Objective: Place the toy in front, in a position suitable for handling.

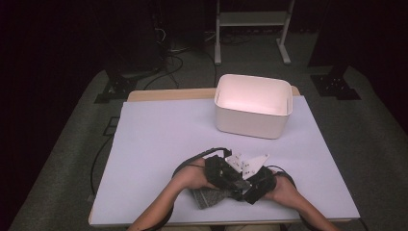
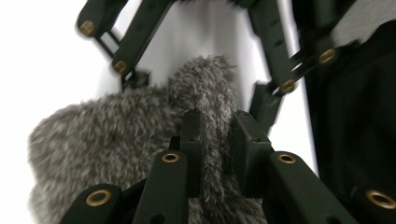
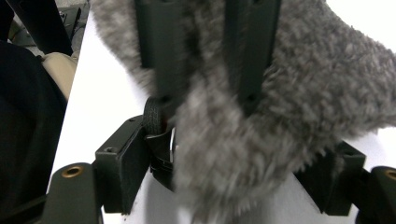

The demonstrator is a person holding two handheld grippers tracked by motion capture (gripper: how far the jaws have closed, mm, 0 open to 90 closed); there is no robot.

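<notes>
Grey fuzzy fabric piece (image 1: 208, 196), fleece-like, lies on the white table (image 1: 159, 144) at the near edge, just in front of the person, partly under both grippers. Left forearm comes in from the bottom centre-left, angled up and right; left hand (image 1: 190, 177) wraps the left gripper (image 1: 226, 179), which points right and slightly down toward the fabric. In the left gripper view its jaws sit close together, pinching a raised fold of the fuzzy fabric piece (image 2: 140, 140) between the pads. The right gripper's open linkage shows beyond it, straddling the same fold. To the right, the right gripper (image 1: 250, 190) meets the left one head-on, the two bodies touching or nearly so, grey plates (image 1: 248, 163) side by side on top. Right hand (image 1: 284, 188) holds it from the right, forearm leaving at bottom right. In the right gripper view its jaws stand wide apart with the fabric (image 3: 280, 107) bulging between them; pads not pressing on it. White plastic tub (image 1: 253, 105) stands well apart at the far side of the table.
</notes>
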